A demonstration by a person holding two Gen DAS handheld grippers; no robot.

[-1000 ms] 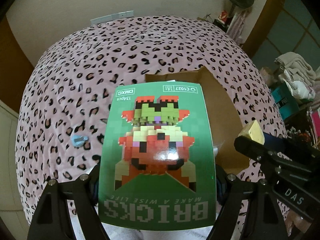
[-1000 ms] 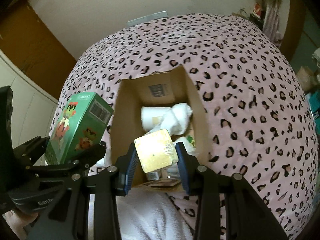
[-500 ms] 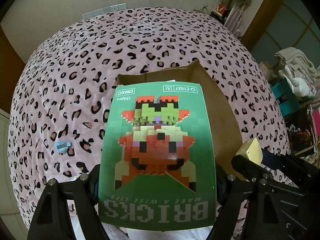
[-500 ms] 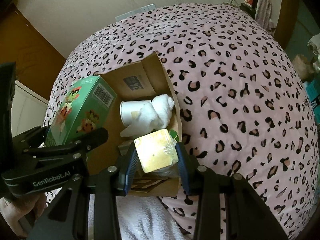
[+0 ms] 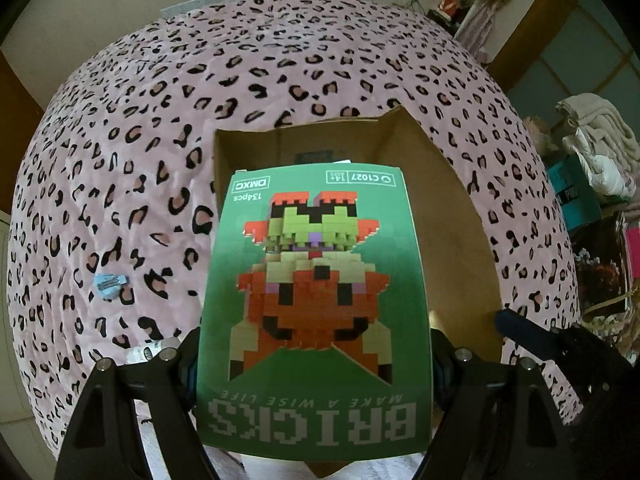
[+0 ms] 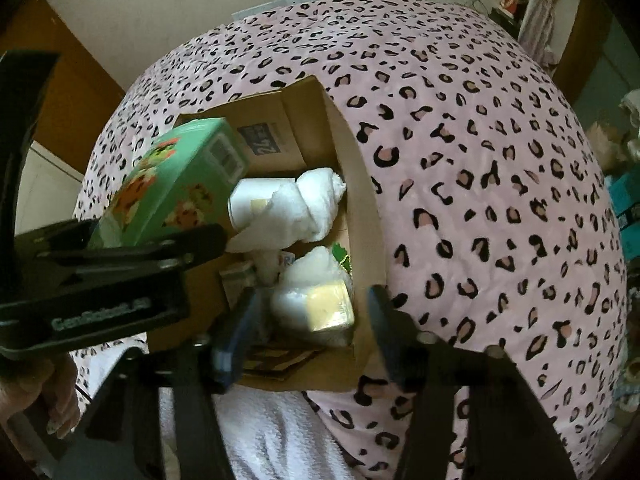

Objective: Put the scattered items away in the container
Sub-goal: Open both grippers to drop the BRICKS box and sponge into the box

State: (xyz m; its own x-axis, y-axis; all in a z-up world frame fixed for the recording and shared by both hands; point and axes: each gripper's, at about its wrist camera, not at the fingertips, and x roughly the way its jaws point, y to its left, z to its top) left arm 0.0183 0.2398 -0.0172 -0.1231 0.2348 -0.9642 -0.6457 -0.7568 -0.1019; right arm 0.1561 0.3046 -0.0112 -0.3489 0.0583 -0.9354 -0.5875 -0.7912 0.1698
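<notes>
Green brick-set box pinched in left gripper, print reading "BRICKS", "DMXC", "134pcs". Right gripper spread wide; yellow block loose in cardboard box at twelve o'clock.

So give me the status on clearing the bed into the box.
Done: the yellow block, a white cloth and other items lie in the cardboard box; the right tool is open above it. In hand: the left tool grips the green bricks box. Left: a blue clip and small tube on the blanket.

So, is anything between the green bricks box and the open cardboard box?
Nothing visible. The green bricks box, held by the left hand-held gripper, is above the cardboard box, over its emptier left side.
</notes>
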